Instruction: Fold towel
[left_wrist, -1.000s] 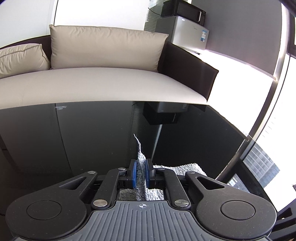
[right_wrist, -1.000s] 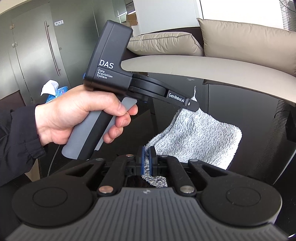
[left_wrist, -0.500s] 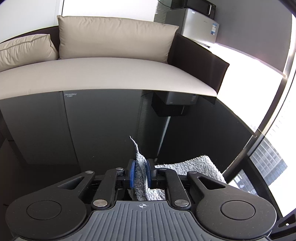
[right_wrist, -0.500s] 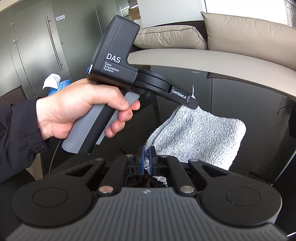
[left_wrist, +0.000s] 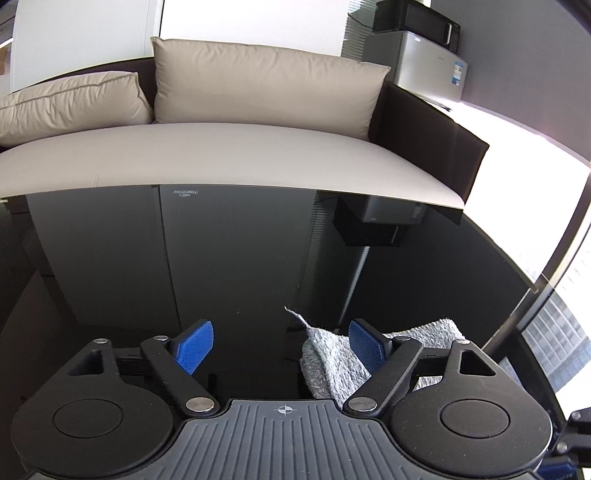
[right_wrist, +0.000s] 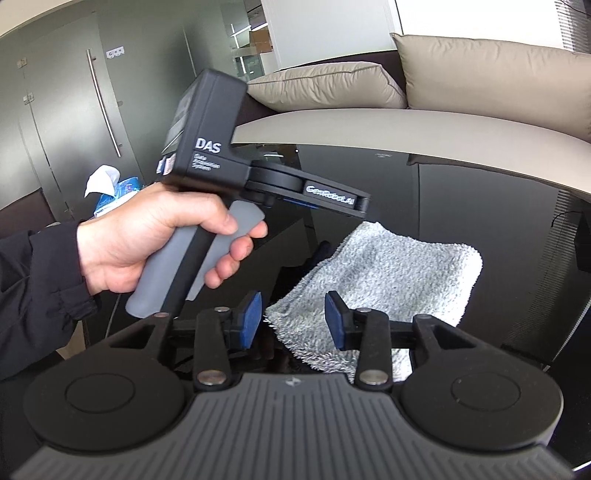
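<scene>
Left gripper (left_wrist: 282, 347) opening, towel (left_wrist: 328, 363) loose against its right pad

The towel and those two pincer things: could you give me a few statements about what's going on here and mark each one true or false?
1. The grey towel lies folded on a black glossy table. True.
2. The right gripper is clamped shut on the towel. False: its jaws are opening, and the towel's corner lies loose between the pads.
3. The left gripper is empty-handed. True: its jaws are opening, and the towel's corner only rests against one pad.
4. The towel is red. False: it is grey.
5. A beige sofa stands behind the table. True.
</scene>
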